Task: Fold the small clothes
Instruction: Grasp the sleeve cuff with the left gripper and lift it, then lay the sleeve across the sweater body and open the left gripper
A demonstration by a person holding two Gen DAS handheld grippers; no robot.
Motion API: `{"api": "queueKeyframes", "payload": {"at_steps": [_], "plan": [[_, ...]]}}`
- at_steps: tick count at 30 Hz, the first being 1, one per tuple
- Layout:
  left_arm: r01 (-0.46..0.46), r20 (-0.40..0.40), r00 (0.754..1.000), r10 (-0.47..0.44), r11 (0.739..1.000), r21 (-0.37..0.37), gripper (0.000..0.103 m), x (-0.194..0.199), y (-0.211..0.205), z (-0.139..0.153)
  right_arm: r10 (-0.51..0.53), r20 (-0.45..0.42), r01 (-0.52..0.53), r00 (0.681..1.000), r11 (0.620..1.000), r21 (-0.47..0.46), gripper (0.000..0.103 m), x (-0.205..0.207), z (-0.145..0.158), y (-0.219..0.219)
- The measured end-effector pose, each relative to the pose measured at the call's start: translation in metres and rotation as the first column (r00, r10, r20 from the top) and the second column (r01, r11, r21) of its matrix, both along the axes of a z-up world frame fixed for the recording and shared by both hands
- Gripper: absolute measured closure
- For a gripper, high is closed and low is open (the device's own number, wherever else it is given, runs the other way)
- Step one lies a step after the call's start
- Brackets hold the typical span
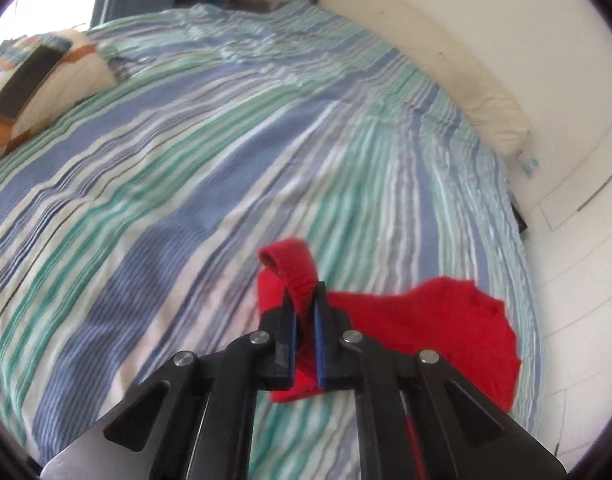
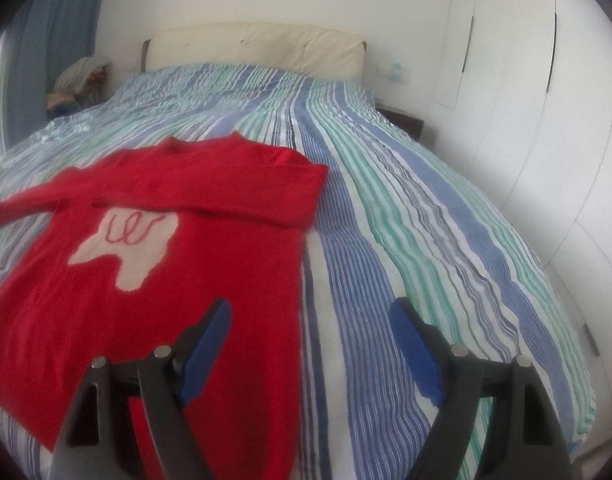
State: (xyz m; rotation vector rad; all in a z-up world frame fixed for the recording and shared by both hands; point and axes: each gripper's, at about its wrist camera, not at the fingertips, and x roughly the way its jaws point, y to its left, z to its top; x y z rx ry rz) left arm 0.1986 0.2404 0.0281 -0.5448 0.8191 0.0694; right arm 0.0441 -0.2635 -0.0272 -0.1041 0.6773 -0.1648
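One red sweater (image 2: 146, 280), cream chest patch (image 2: 130, 248).

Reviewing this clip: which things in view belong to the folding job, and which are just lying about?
Part of the job:
- red sweater, its cuff pinched by the left gripper
- right gripper, open, empty
- striped bedspread as work surface

Lying about:
- patchwork pillow
- clothes heap
- cream headboard

Bright daylight from the left, soft shadows, mild motion blur, strong fisheye curvature, dark vignetted corners
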Motion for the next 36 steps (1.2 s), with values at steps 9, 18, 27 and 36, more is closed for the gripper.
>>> {"api": "queueKeyframes", "payload": {"at_steps": [9, 18, 27, 36], "plan": [[0.473, 0.161, 0.851, -0.5, 0.863, 0.179, 0.097, 0.064, -0.264, 0.098, -0.015, 0.005, 0.015, 1.0, 0.999, 0.039, 0.022, -0.001, 0.002, -0.01], [0.529, -0.073, 0.849, -0.524, 0.838, 0.133, 0.026, 0.097, -0.309, -0.011, -0.038, 0.011, 0.037, 0.999, 0.997, 0.073, 0.022, -0.006, 0.005, -0.024], [0.502, -0.227, 0.865, -0.448, 0.794, 0.343, 0.016, 0.032, -0.212, -0.061, -0.015, -0.001, 0.015, 1.0, 0.991, 0.13, 0.022, -0.006, 0.004, -0.027], [0.486, -0.23, 0.872, -0.431, 0.711, 0.508, 0.025, 0.025, -0.239, -0.116, -0.001, -0.025, 0.004, 1.0, 0.994, 0.108, 0.022, 0.0, -0.005, -0.018]]}}
